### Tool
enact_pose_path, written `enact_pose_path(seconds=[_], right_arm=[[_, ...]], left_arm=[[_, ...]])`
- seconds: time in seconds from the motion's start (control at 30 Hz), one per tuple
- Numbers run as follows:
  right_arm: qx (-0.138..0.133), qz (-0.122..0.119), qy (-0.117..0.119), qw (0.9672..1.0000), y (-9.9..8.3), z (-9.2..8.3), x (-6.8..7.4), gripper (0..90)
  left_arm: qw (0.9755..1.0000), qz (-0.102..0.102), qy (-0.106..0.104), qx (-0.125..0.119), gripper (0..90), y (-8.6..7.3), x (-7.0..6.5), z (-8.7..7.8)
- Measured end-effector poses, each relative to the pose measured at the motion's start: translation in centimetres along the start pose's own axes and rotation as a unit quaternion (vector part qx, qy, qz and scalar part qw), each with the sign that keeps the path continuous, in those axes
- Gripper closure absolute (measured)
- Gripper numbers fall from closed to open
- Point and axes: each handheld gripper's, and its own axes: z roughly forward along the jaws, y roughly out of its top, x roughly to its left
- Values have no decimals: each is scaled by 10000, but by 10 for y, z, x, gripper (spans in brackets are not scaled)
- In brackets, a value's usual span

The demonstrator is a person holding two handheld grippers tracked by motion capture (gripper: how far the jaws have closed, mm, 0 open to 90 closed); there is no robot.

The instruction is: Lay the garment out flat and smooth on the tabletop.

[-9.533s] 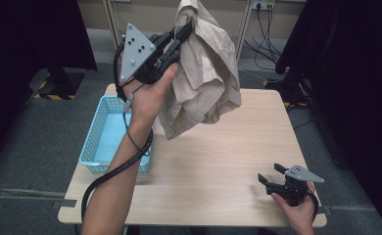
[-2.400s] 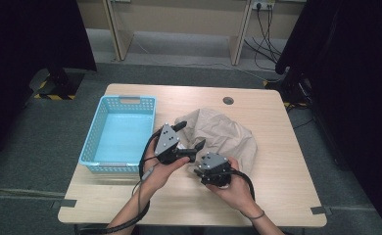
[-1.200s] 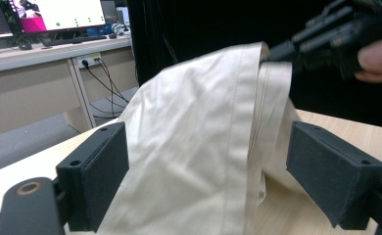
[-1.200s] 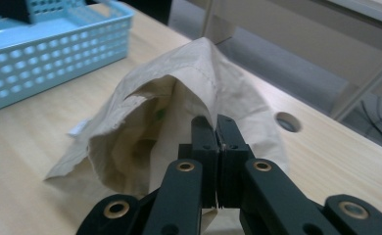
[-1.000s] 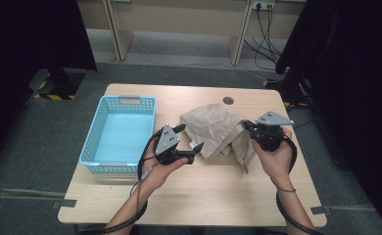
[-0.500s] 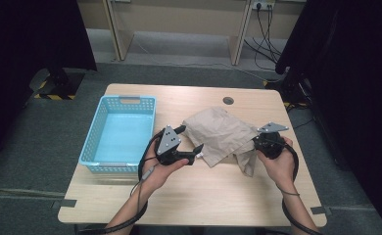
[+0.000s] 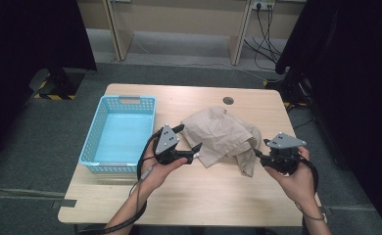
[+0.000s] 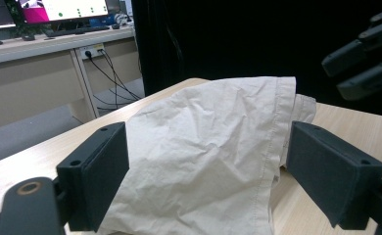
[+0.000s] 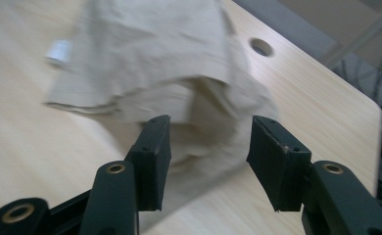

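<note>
The beige cloth (image 7: 223, 139) lies crumpled on the worktop (image 7: 194, 191), between the two tools and just right of the blue basket (image 7: 118, 132). The left tool (image 7: 191, 152) stands with its jaws wide apart, the cloth's near edge lying loosely between them and unpinched, while the right tool (image 7: 258, 154) has just been opening and now frames the far folds without gripping. To fold neatly, I judge each tool should pinch one single hemmed corner, not a bunched layer.
</note>
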Motion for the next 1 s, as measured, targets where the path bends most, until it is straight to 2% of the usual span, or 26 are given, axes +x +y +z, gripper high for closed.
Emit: enact_pose_path(seconds=[0.1,0.17,0.3,0.5,0.6,0.63,0.7,0.73,0.87,1.0], right_arm=[[-105,-215,333,9992,8,4,18,520],[-126,-397,593,9974,14,15,33,523],[69,-668,998,9927,23,45,54,554],[474,-786,1568,9834,34,92,82,565],[653,-890,1680,9796,34,108,91,567],[700,-841,1714,9791,34,112,92,567],[766,-788,1735,9787,34,118,91,575],[831,-686,1769,9783,33,121,90,583],[917,-672,1844,9762,32,129,88,607],[938,-615,1831,9767,33,133,88,627]], left_arm=[[10000,-3,14,-4,154,0,0,0],[10000,7,15,1,155,0,0,-1],[10000,16,10,2,158,1,1,-3],[10000,28,42,2,157,3,3,-5],[10000,39,41,-6,157,3,4,-7],[10000,30,50,-4,157,2,5,-7],[10000,16,50,11,157,1,6,-7],[10000,22,49,17,157,1,6,-7],[10000,20,45,1,157,1,5,-7],[10000,24,52,4,158,1,6,-7]])
